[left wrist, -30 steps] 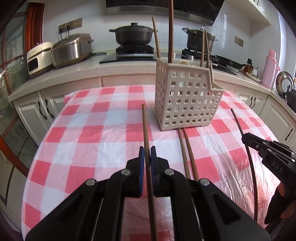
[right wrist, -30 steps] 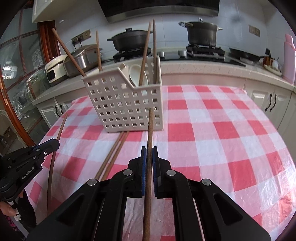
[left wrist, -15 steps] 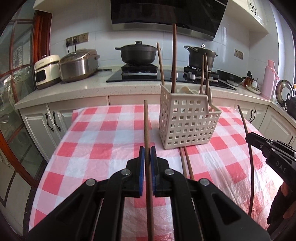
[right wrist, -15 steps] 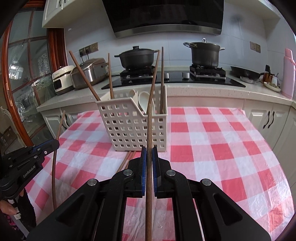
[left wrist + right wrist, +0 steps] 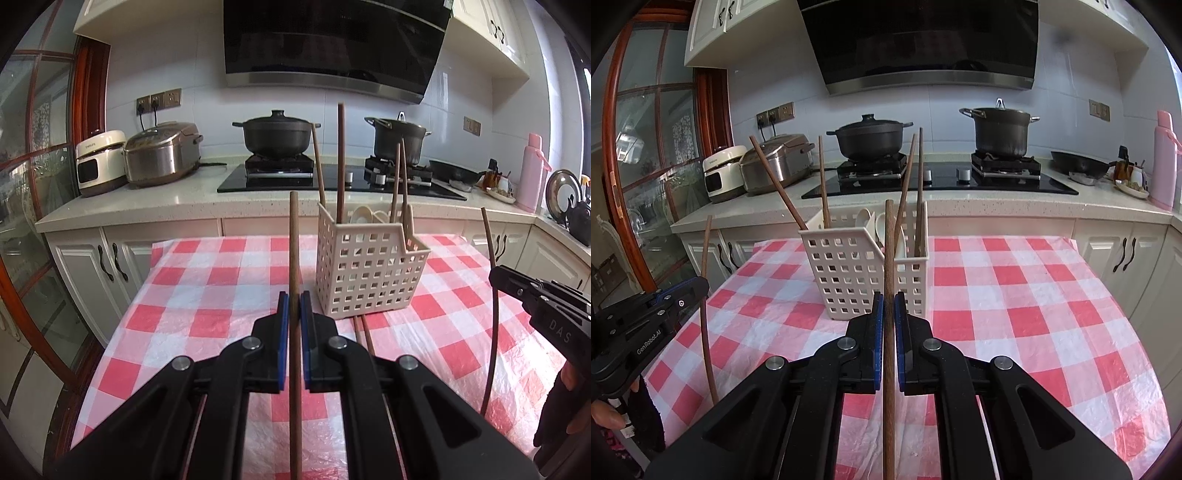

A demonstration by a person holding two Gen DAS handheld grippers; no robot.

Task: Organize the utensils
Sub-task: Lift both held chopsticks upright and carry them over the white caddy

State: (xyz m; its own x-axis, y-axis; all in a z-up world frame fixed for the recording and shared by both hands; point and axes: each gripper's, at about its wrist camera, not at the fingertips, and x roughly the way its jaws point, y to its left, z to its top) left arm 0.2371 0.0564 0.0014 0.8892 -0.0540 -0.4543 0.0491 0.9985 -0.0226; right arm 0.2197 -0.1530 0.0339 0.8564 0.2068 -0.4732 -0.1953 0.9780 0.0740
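Note:
A white perforated basket stands on the red-checked tablecloth, holding several brown chopsticks and white spoons. My left gripper is shut on a brown chopstick that points up and forward, left of the basket. My right gripper is shut on another brown chopstick, in front of the basket. Each gripper shows in the other's view: the right one at the right edge, the left one at the left edge. Two chopsticks lie on the cloth by the basket's foot.
Behind the table runs a counter with a stove, two black pots, a rice cooker and a white appliance. A pink bottle stands at the right. A hand holds the left gripper.
Both grippers have risen with their chopsticks and tilted up. The basket and table sit lower in both views, and more of the wall and hood shows.

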